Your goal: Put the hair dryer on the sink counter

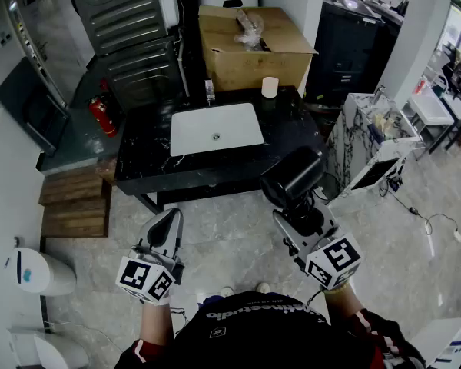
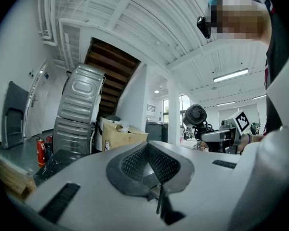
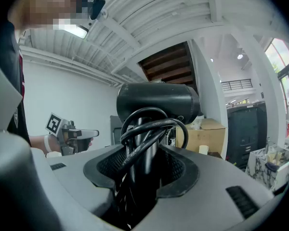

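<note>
The right gripper (image 3: 142, 172) is clamped on the handle of the hair dryer (image 3: 156, 102). The dryer's black barrel stands above the jaws, with its cord (image 3: 151, 126) looped in front. The left gripper (image 2: 151, 172) has its jaws pressed together on nothing. Open floor (image 1: 215, 225) lies between both grippers and the near edge of the sink counter (image 1: 138, 156). The dryer hangs in the air by the counter's near right corner. Only the head view shows the white basin (image 1: 215, 127), and only the left gripper view shows the dryer's round rear grille.
</note>
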`<act>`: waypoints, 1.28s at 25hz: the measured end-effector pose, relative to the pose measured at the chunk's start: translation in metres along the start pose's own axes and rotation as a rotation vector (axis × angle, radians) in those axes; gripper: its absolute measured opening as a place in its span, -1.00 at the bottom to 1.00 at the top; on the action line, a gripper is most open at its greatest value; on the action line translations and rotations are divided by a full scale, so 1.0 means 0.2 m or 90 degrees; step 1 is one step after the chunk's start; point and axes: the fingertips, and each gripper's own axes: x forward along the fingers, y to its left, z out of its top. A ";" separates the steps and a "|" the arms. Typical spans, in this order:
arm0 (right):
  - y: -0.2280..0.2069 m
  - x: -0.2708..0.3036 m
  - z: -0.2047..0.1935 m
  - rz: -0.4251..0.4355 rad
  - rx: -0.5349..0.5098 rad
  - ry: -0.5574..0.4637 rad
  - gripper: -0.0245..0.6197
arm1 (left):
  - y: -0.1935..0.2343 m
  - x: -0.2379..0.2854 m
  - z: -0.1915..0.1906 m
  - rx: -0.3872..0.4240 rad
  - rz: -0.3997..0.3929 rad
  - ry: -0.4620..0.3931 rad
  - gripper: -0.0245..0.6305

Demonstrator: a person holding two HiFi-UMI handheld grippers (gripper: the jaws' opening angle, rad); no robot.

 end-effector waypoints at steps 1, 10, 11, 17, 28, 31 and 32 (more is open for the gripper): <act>0.00 0.00 0.00 0.002 -0.002 0.001 -0.24 | 0.00 0.00 -0.01 -0.001 0.000 0.000 -0.88; -0.02 0.00 -0.02 0.000 -0.008 0.003 -0.24 | -0.02 0.03 0.00 0.003 -0.004 0.000 -0.88; -0.02 0.00 -0.02 0.001 -0.007 0.001 -0.24 | -0.02 0.03 -0.01 0.003 -0.004 0.001 -0.88; -0.05 -0.01 -0.02 0.008 0.010 -0.002 -0.24 | -0.05 0.05 -0.01 0.002 -0.001 0.003 -0.88; -0.13 -0.05 -0.02 0.014 0.008 -0.006 -0.24 | -0.08 0.10 -0.01 -0.004 0.016 0.000 -0.88; -0.18 -0.07 -0.03 0.017 0.010 -0.009 -0.24 | -0.10 0.14 0.01 0.006 0.021 -0.002 -0.88; -0.20 -0.08 -0.03 0.019 0.011 -0.011 -0.24 | -0.11 0.15 0.02 0.009 0.024 -0.004 -0.88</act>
